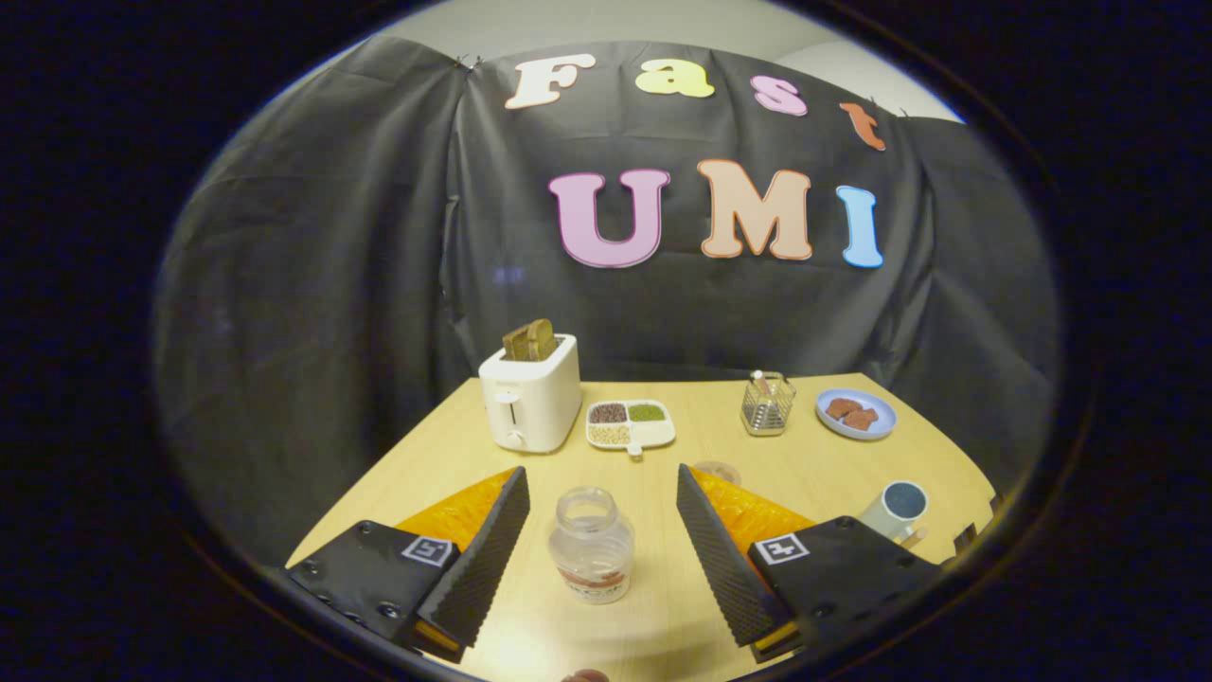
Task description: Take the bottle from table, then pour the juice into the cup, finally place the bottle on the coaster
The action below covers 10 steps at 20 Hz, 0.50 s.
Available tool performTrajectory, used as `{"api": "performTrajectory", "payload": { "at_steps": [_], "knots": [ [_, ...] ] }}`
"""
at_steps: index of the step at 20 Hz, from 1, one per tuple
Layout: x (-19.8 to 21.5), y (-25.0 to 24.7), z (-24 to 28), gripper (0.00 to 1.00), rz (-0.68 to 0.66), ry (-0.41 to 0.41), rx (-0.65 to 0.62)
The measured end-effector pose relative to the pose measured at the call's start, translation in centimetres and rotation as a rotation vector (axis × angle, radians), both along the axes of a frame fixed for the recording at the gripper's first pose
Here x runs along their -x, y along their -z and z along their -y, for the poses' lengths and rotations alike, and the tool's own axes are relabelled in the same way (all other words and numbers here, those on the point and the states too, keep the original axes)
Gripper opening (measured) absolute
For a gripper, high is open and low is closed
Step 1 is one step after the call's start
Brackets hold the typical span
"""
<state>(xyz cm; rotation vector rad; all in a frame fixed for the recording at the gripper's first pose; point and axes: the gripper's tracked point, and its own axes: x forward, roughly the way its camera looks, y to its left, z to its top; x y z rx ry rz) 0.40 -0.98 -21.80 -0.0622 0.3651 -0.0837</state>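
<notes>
In the gripper view, the gripper is hanging over the wooden table with its fingers spread wide, touching nothing. The clear, uncapped bottle is standing upright between them. The coaster is lying just beyond the right finger, and the cup is sitting further right.

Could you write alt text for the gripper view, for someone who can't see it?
A hand-held gripper is open, its fingers on either side of an uncapped clear bottle standing on a wooden table, not touching it. Beyond are a toaster with toast, a divided dish and a plate; a cup stands to the right.
</notes>
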Motion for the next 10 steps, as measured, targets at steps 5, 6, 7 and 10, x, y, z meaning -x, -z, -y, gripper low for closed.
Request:
{"api": "performTrajectory", "payload": {
  "at_steps": [5, 6, 7, 10],
  "knots": [
    [-0.5, 4.3, 0.2, 0.99, -0.085, -0.006, 0.018],
    [-0.6, 4.9, 0.0, 0.99, -0.098, -0.009, 0.019],
    [-0.7, 5.7, 0.0, 0.99, -0.113, -0.01, 0.025],
    [-1.1, 7.3, -0.2, 0.99, -0.145, -0.017, 0.041]
  ]
}}
